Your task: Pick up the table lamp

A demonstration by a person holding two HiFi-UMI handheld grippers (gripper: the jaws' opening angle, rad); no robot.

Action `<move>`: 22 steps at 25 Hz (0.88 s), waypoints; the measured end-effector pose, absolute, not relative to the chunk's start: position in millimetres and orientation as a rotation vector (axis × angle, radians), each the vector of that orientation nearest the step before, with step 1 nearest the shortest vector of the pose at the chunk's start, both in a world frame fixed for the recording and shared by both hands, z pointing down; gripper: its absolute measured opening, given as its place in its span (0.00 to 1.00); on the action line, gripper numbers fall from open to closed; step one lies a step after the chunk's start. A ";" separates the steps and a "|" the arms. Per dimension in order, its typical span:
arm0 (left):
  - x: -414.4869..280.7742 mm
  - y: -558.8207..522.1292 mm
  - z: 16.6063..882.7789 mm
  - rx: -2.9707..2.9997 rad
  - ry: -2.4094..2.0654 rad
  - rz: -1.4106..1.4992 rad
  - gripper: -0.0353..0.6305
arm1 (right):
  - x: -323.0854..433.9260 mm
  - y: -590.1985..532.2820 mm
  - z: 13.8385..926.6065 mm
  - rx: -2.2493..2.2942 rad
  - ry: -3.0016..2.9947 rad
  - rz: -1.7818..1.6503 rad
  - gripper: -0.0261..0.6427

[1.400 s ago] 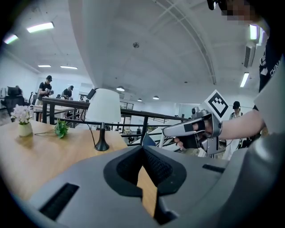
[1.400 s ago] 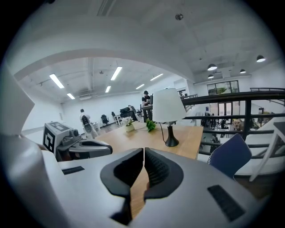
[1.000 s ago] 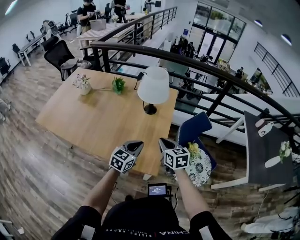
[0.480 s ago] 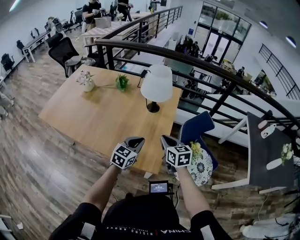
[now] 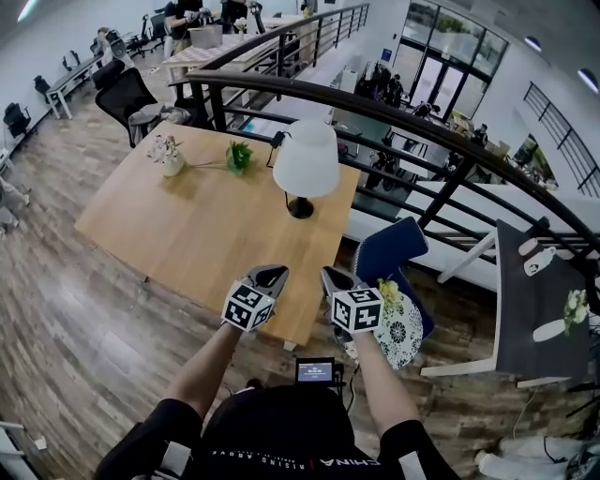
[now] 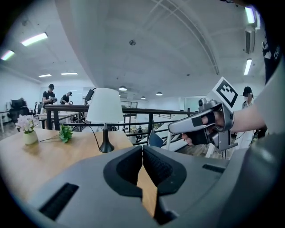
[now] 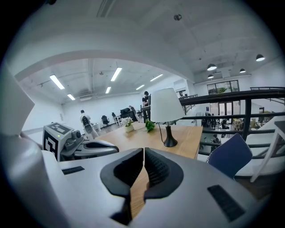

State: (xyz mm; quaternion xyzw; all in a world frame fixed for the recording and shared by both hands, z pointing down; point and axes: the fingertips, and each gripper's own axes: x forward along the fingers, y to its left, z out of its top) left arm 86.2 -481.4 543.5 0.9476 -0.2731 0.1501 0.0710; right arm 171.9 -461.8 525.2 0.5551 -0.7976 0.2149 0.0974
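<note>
Well ahead of closed left tool and closed right tool, table lamp upright.

Open-plan office, mezzanine level: desks, black swivel chairs, ceiling strip lights, railing overlooking lower floor, people at far desk.

A: Contents of the wooden table?
B: Flower vase at 11 o'clock of the tabletop. Small green plant at 12 o'clock, near the vase and apart from it.
A: Surroundings, head view?
B: Black railing beyond the table's far edge. Blue chair just beside the table, at 4 o'clock. Black office chair at 10 o'clock. Dark table at 3 o'clock.
</note>
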 end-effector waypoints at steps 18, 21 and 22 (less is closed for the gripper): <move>146.3 -672.7 593.6 2.784 -0.972 0.453 0.28 | 190.5 -619.8 498.6 1.639 -2.404 0.536 0.09; 161.0 -715.7 609.2 2.778 -0.980 0.442 0.31 | 193.8 -654.6 501.0 1.659 -2.396 0.545 0.09; 165.0 -730.7 613.0 2.777 -0.987 0.437 0.32 | 194.5 -666.9 501.2 1.667 -2.399 0.549 0.09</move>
